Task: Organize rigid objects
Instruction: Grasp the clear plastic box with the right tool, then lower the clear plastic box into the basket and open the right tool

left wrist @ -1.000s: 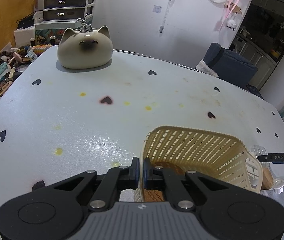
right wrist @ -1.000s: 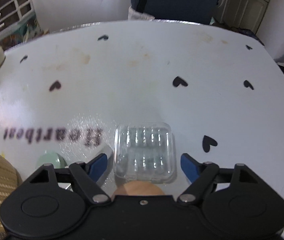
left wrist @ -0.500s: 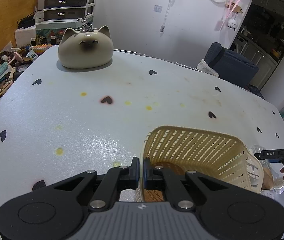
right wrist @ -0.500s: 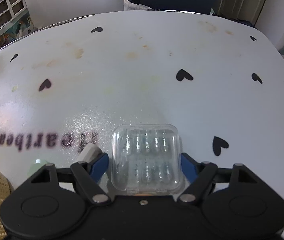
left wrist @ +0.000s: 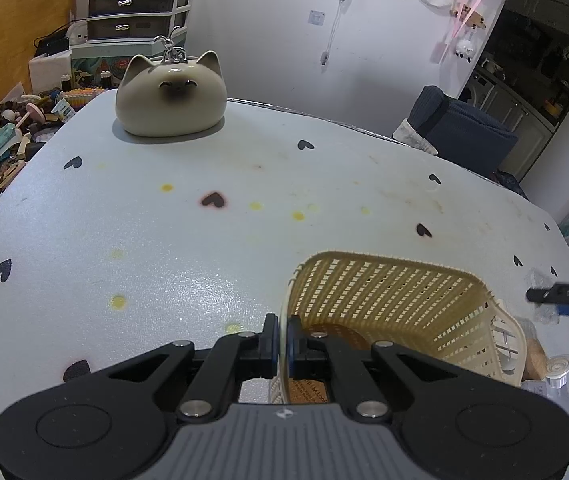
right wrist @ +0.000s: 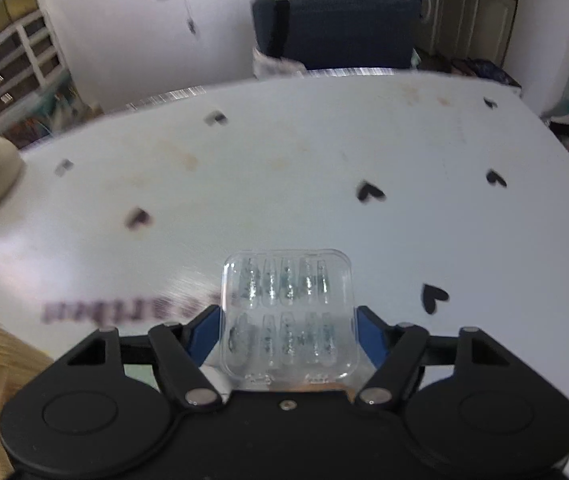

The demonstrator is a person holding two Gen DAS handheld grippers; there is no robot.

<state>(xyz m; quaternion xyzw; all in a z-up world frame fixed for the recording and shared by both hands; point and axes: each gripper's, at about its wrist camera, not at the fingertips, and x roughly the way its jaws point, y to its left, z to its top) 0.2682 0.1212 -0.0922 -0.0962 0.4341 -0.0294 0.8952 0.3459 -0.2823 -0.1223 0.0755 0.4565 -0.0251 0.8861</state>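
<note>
The left tool (left wrist: 279,340) points down at a slant, its jaws shut tight on a basket (left wrist: 384,300) rim. The right tool (right wrist: 288,330) tilts down too, jaws pressing a clear case (right wrist: 287,316).

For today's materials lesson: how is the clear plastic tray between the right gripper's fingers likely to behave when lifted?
The clear plastic tray looks thin and moulded, so probably light and apt to flex. Its glossy walls may slip between the right gripper.
</note>
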